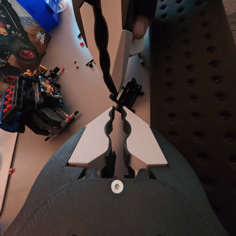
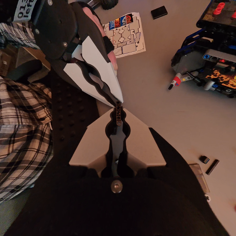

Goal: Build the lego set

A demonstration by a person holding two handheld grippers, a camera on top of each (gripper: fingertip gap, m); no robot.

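Lego truck model (image 1: 34,102), partly built in black with flame decals and a row of red studs, sits at centre left of the left wrist view and at the upper right edge of the right wrist view, resting on a pale table (image 1: 79,89).

Left gripper (image 1: 118,108): jaws nearly together at the tips, which pinch the end of a small black lego assembly (image 1: 130,93) near frame centre. The narrow gap behind the tips is unoccupied.

Right gripper (image 2: 118,111): jaws closed on a black holed beam (image 2: 118,114), which stands lengthwise between the fingertips. In the left wrist view this gripper enters from the top of the frame, its tips meeting the same black assembly from above. The two grippers meet tip to tip at centre frame in both views.

Loose items on the table: two grey bushes (image 1: 76,63) and small red pieces at upper centre of the left wrist view; a sticker sheet (image 2: 125,34) at top centre and a flat black tile (image 2: 159,12) at upper right of the right wrist view.

Product box (image 1: 19,42) lies at upper left of the left wrist view, beside a blue container (image 1: 42,12).

A plaid sleeve (image 2: 23,127) fills the left of the right wrist view.
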